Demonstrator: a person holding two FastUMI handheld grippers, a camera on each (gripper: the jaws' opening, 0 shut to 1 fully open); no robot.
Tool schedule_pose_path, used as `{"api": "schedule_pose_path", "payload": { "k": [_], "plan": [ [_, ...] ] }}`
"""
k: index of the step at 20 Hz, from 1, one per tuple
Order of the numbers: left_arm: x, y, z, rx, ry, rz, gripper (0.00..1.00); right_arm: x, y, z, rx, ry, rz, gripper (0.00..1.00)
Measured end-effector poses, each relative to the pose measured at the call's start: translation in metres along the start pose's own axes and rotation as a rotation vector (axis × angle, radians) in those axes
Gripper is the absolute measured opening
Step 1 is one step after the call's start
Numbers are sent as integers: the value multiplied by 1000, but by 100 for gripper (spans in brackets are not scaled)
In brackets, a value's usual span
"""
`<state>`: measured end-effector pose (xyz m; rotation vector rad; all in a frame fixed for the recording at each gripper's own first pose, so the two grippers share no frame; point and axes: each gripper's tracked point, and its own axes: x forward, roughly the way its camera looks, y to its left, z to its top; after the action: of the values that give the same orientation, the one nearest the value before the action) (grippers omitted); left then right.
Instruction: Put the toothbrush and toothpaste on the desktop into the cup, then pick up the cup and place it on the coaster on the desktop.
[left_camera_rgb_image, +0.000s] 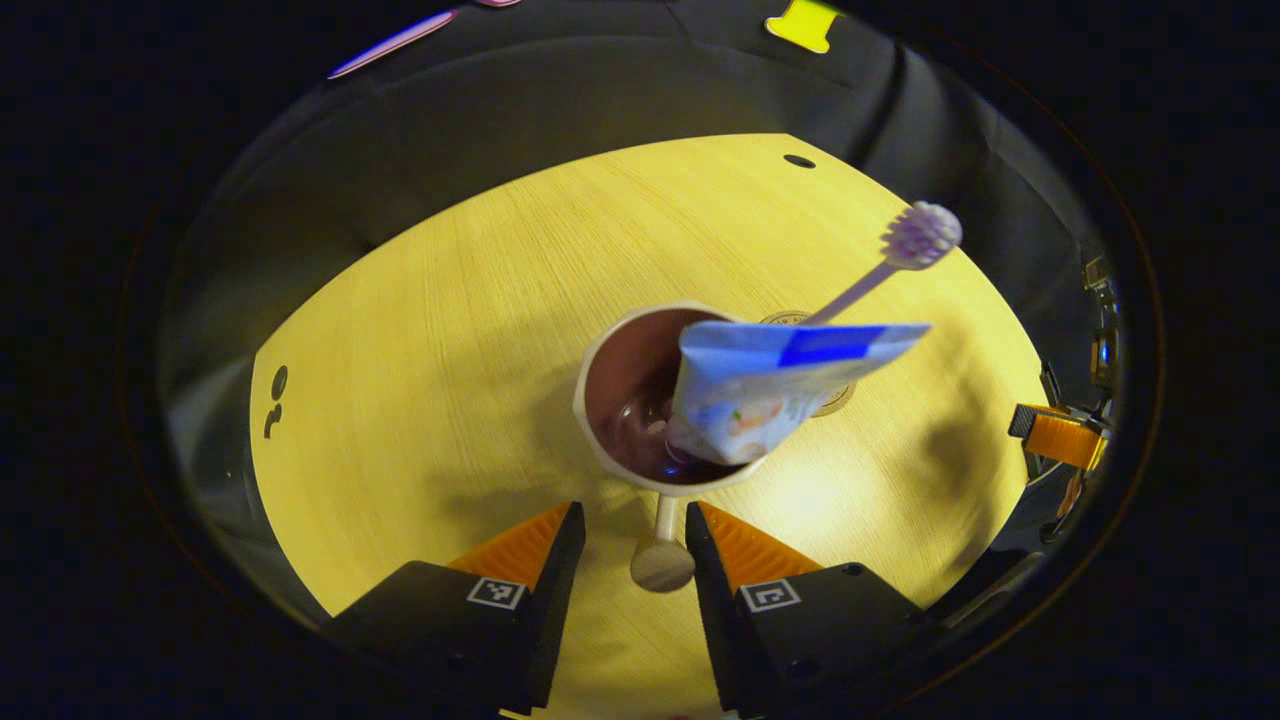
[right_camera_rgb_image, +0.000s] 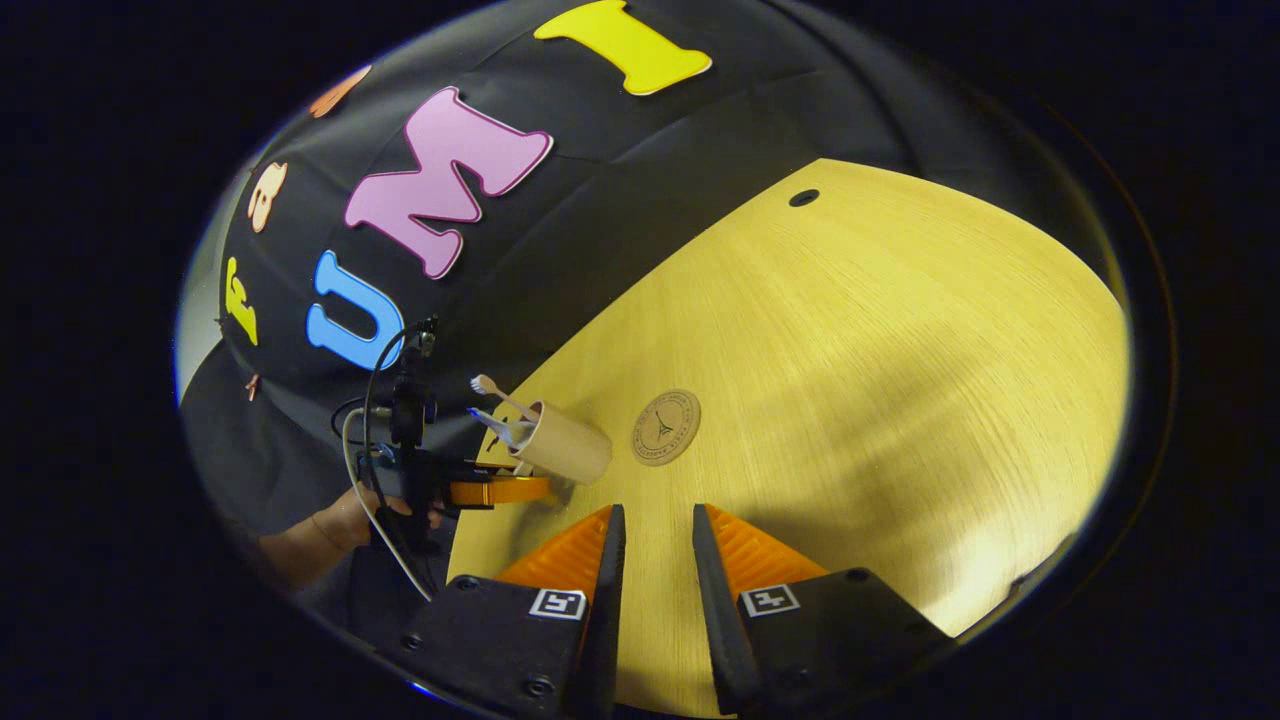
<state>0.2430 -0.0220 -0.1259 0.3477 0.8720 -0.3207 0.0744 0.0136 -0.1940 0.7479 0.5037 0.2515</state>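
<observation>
your left gripper hung open with its fingers either side of the cup's handle, not yet pinching; the cup already held the toothpaste and toothbrush. your right gripper was open over bare desktop. i judged the cup-to-coaster step had begun: closing on the handle, then lifting to the coaster just right of the cup.

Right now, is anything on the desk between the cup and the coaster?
Nothing visible. In the right gripper view the cup and the coaster are apart, with bare desktop between them.
</observation>
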Motion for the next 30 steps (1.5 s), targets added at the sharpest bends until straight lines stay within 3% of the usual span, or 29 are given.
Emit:
{"api": "schedule_pose_path", "payload": {
  "k": [4, 5, 7, 12, 14, 16, 17, 19, 20, 26, 30],
  "plan": [
    [12, -4, 3, 37, 44, -4, 63, -13, -16, -2, 36, 3, -37, 41],
    [15, -6, 2, 40, 52, -6, 58, -14, -20, -3, 42, 5, -50, 41],
    [19, -8, 1, 32, 58, -16, 61, -17, -31, -10, 46, 19, -86, 42],
    [26, -15, 2, 9, 44, -52, 36, -35, -49, -23, 84, 41, -145, 42],
    [26, -16, 2, 7, 41, -57, 33, -43, -55, -24, 115, 38, -159, 42],
    [26, -16, 3, 12, 31, -64, 36, -49, -60, -23, 124, 28, -177, 42],
    [26, -16, 2, 10, 26, -66, 31, -53, -63, -20, 125, 22, -185, 42],
    [26, -15, 2, -8, 13, -62, 35, -61, -70, -17, 128, 6, -202, 41],
    [25, -15, 2, -17, 6, -56, 30, -64, -72, -15, 129, -3, -211, 41],
    [3, -15, 9, -2, -34, -28, 30, -78, -94, -16, 107, -3, -267, 41],
    [-7, -35, 19, 6, -53, -56, 30, -85, -107, -15, 110, -9, -319, 42]
  ]
}}
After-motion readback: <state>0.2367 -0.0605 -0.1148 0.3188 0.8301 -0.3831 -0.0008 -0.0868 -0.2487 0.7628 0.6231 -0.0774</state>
